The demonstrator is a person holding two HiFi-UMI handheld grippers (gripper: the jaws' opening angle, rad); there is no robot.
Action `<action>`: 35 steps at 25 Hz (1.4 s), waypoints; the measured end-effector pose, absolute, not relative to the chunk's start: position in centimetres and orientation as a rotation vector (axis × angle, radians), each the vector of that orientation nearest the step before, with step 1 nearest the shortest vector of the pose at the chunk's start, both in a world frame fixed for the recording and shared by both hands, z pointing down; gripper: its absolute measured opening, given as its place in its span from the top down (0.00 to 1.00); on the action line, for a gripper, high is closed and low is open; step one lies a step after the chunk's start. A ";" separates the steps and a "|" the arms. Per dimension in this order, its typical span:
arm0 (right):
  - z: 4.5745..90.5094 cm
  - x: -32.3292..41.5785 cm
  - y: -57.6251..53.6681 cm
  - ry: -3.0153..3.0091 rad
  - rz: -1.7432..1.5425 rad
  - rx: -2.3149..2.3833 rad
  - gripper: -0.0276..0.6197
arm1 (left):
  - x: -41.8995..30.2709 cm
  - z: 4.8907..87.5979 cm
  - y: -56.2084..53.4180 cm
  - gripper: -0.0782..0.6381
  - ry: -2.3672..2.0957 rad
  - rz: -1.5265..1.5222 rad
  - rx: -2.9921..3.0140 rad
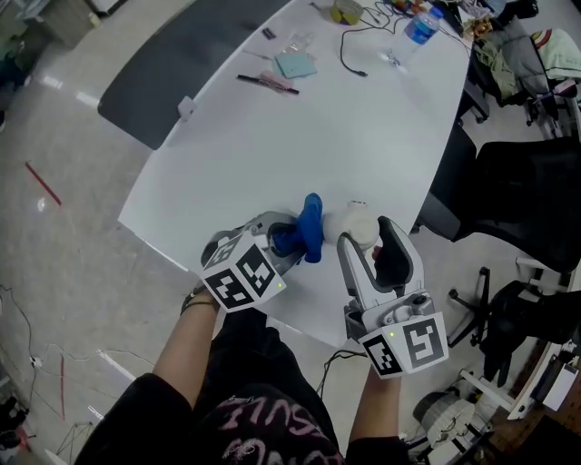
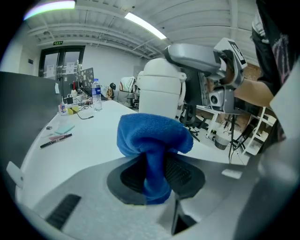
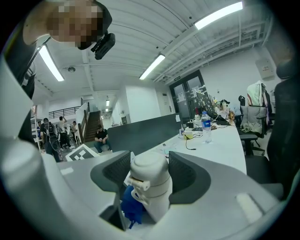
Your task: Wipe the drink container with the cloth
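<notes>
A white drink container with a lid is held upright above the near edge of the white table; my right gripper is shut on it. In the right gripper view the container sits between both jaws, with the blue cloth just left of it. My left gripper is shut on that blue cloth, which bulges past the jaws and touches the container's left side. In the left gripper view the cloth fills the jaws and the container stands right behind it.
Far across the table lie a water bottle, a black cable, a pale notepad and a pen. Black office chairs stand to the right. A dark panel borders the table's left side.
</notes>
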State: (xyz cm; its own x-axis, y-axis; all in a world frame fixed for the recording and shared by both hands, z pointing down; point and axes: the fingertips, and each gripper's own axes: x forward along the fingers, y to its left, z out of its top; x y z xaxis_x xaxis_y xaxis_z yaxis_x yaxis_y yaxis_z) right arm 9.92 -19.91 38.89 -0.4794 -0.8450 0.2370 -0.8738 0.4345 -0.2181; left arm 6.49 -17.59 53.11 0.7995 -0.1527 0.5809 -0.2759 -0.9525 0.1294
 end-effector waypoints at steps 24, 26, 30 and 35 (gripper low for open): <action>38.7 10.0 -19.7 -2.607 0.499 1.550 0.55 | 7.2 43.6 -18.2 0.76 -0.375 0.725 2.963; 38.7 10.0 -19.7 -2.608 0.500 1.549 0.55 | 7.1 43.7 -18.3 0.76 -0.368 0.724 2.958; 38.7 10.0 -19.8 -2.608 0.504 1.546 0.55 | 7.2 44.3 -18.2 0.76 -0.357 0.734 2.949; 38.7 10.0 -19.7 -2.610 0.511 1.543 0.55 | 7.2 46.0 -18.1 0.76 -0.347 0.769 2.924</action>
